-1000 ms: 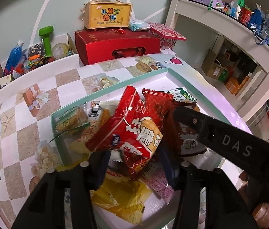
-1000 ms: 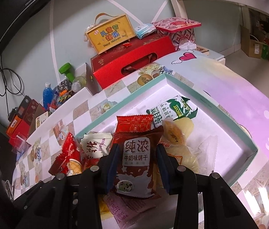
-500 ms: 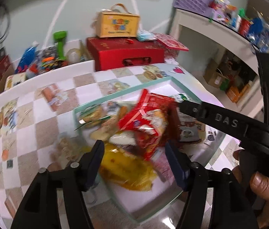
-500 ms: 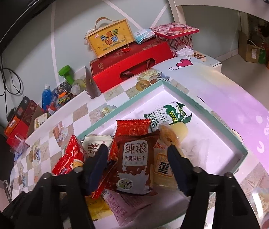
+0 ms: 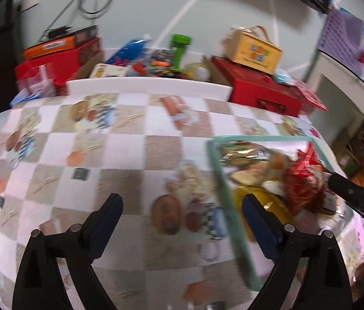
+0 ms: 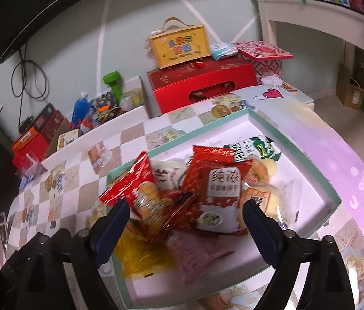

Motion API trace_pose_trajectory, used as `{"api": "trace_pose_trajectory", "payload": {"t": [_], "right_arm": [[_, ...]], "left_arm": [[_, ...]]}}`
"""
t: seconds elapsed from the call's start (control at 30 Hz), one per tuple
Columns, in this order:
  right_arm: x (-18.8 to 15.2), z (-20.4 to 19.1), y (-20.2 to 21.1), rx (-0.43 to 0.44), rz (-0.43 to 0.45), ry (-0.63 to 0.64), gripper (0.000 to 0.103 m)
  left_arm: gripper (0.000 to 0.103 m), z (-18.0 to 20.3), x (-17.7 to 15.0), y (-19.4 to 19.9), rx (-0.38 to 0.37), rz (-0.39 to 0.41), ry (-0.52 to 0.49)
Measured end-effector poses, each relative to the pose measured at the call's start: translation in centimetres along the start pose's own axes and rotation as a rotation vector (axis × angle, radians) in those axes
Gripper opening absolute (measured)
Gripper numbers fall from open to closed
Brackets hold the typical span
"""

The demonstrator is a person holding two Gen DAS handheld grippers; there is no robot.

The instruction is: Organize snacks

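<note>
A: Glossy checkered tablecloth (image 5: 120, 155) under the left gripper (image 5: 182, 214)?
B: Yes, jaws just opened, spread wide, nothing between; crinkly snacks (image 5: 280, 178) lie in the teal-rimmed tray (image 5: 214, 165) at right.
A: Right wrist view?
B: Right gripper (image 6: 186, 215), just opened, spread over the foil packets (image 6: 223, 193) heaped in that shallow rectangular tray (image 6: 293, 142), pads clear of them.

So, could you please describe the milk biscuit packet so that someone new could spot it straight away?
Start at the teal-rimmed white tray on the checked tablecloth and look at the heap of snacks at its near end. On top of the heap lies the biscuit packet. Its neighbours are also red, but only this one has a white label with large red characters above a milk splash.
</note>
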State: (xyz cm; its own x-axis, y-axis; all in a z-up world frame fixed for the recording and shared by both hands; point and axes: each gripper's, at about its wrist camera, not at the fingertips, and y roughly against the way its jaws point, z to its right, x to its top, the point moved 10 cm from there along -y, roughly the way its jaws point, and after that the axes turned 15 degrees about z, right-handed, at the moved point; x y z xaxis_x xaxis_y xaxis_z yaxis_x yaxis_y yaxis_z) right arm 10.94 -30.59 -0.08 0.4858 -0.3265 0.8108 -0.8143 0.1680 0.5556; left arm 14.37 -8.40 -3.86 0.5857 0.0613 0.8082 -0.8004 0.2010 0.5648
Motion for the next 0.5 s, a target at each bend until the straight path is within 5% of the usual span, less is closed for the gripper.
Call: {"api": "trace_pose_trajectory", "payload": {"t": [0.17, 0.5], "right_arm": [[-1.0, -1.7, 0.7, 0.023, -0.005, 0.06, 0.103], [-3.2, -4.3, 2.5, 0.064, 0.001, 0.153, 0.103]], "left_arm": [[0.101, -2.7, -0.9, 0.6, 0.059, 0.011, 0.012], [0.101, -5.8, -2.4, 3.1, 0.165, 0.003, -0.049]]}}
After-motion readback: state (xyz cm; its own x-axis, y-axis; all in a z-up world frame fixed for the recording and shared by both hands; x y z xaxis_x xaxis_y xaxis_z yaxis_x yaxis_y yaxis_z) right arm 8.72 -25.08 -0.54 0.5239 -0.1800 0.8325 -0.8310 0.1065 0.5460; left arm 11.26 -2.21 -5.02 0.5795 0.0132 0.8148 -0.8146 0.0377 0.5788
